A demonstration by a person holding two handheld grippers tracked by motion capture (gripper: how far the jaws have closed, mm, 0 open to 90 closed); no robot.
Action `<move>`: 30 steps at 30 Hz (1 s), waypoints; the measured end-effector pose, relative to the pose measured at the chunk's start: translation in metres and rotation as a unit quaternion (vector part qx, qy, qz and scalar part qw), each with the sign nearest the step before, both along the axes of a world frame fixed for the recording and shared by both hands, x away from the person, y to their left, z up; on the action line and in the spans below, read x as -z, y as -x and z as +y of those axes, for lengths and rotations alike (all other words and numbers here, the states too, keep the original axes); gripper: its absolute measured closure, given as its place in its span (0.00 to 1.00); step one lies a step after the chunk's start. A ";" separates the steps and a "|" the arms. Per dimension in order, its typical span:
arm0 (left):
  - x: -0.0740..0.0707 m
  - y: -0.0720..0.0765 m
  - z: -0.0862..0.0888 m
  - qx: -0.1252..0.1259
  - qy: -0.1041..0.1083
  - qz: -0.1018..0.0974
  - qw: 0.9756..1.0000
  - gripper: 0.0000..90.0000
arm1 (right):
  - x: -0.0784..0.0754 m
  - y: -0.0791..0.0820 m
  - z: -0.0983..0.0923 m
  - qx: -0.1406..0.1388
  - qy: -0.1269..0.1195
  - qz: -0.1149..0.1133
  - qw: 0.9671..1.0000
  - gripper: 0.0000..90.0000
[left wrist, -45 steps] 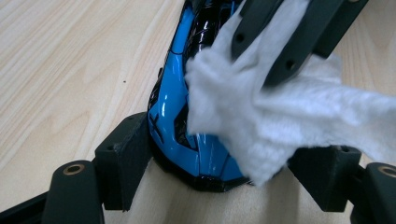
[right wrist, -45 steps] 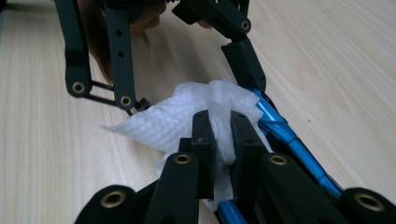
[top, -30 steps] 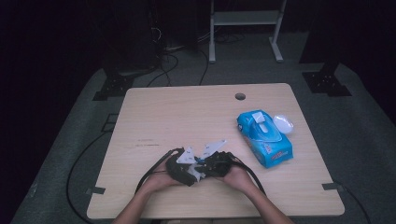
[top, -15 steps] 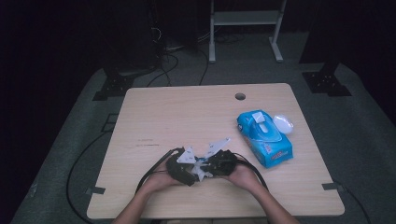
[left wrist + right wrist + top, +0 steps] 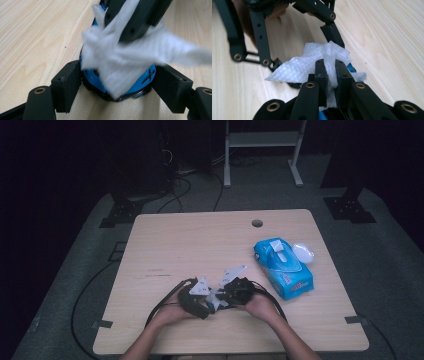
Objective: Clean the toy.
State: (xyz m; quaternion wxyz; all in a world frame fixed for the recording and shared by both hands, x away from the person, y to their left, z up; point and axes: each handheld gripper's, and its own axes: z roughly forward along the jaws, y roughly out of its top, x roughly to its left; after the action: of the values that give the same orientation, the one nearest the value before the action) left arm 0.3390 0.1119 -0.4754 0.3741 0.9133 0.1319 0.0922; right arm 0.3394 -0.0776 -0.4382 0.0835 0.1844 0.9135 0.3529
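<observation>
A blue round thing with a black rim sits low over the table between the pads of my left gripper, which press on its two sides. My right gripper is shut on a crumpled white tissue and holds it against the top of the blue thing, covering most of it. A sliver of blue peeks out under the tissue. In the high view the left gripper and right gripper meet near the table's front edge, with the tissue between them.
A blue pack of wipes lies to the right of the hands, with a white lid beside it. The wooden table has a small round hole near its far edge. Cables trail from both grippers.
</observation>
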 end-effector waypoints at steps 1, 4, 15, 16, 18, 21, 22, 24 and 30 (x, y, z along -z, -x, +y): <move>0.000 0.000 0.000 -0.001 0.000 0.000 1.000 0.28 | 0.002 0.000 0.004 0.000 -0.002 -0.003 1.000 0.91; 0.000 0.000 0.001 -0.001 0.000 0.000 1.000 0.28 | 0.007 0.002 0.019 -0.015 0.006 -0.018 1.000 0.91; 0.000 0.000 0.000 -0.001 0.001 0.001 1.000 0.28 | 0.002 -0.008 0.000 0.040 0.000 -0.033 0.999 0.91; 0.000 0.000 0.000 -0.001 0.002 0.002 1.000 0.28 | 0.004 -0.006 0.005 0.031 -0.002 -0.034 0.999 0.91; 0.000 0.000 0.000 -0.002 0.003 0.002 1.000 0.28 | 0.008 -0.005 0.013 0.019 -0.004 -0.033 0.999 0.91; 0.000 0.000 0.000 -0.002 0.003 0.001 1.000 0.28 | 0.007 -0.006 0.012 0.019 0.002 -0.038 0.999 0.91; 0.000 0.000 0.000 -0.002 0.002 0.001 1.000 0.28 | 0.005 -0.007 0.009 0.028 0.006 -0.046 0.999 0.91; 0.001 0.000 0.000 -0.002 0.003 0.000 1.000 0.28 | 0.004 -0.010 0.000 0.046 0.006 -0.048 0.998 0.91; 0.000 0.000 0.000 -0.002 0.003 0.002 1.000 0.28 | 0.006 -0.007 0.007 0.030 -0.004 -0.036 0.999 0.91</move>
State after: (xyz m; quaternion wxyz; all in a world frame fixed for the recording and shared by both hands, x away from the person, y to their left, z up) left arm 0.3389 0.1120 -0.4758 0.3760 0.9123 0.1345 0.0904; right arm 0.3465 -0.0701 -0.4446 0.1259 0.1992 0.9027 0.3600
